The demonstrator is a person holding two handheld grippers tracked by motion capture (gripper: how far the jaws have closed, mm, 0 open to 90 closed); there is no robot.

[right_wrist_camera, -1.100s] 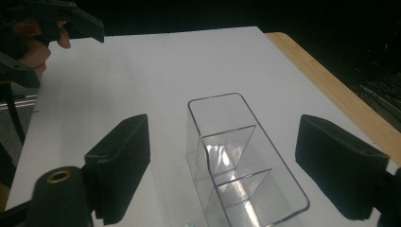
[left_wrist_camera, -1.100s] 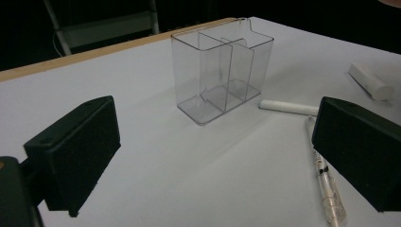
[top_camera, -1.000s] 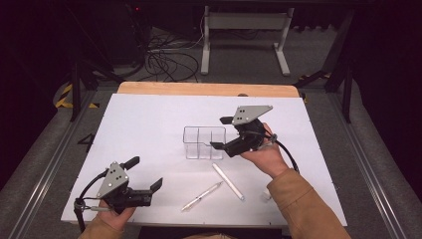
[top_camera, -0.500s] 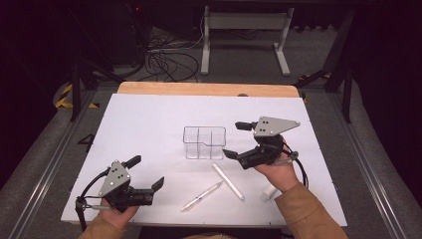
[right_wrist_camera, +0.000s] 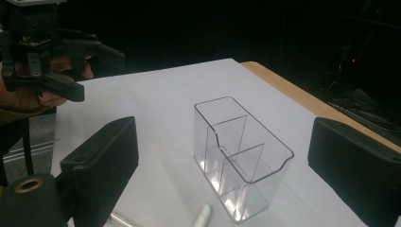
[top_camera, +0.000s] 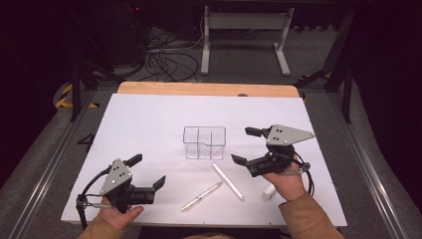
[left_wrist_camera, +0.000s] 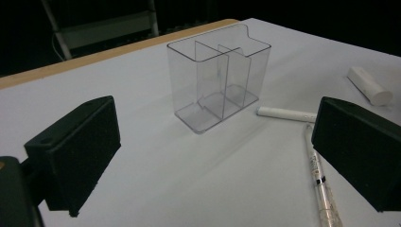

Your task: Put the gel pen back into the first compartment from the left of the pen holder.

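Clear organizer (top_camera: pixel 204 142): upright, between and ahead of both grippers
Left gripper (top_camera: pixel 147 174): jaws wide, empty
Right gripper (top_camera: pixel 245 145): jaws wide, empty

The white table (top_camera: pixel 149 124) bears a clear organizer (top_camera: pixel 204 142), two pens (top_camera: pixel 228 181) (top_camera: pixel 201 196) and a white cylinder (top_camera: pixel 268 191).

Clear organizer (top_camera: pixel 204 142), white table (top_camera: pixel 149 124), black claws

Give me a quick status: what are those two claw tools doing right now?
Left gripper open, empty, low at near-left. Right gripper open, empty, beside clear organizer. Two pens and a white stub loose on the table; organizer empty.
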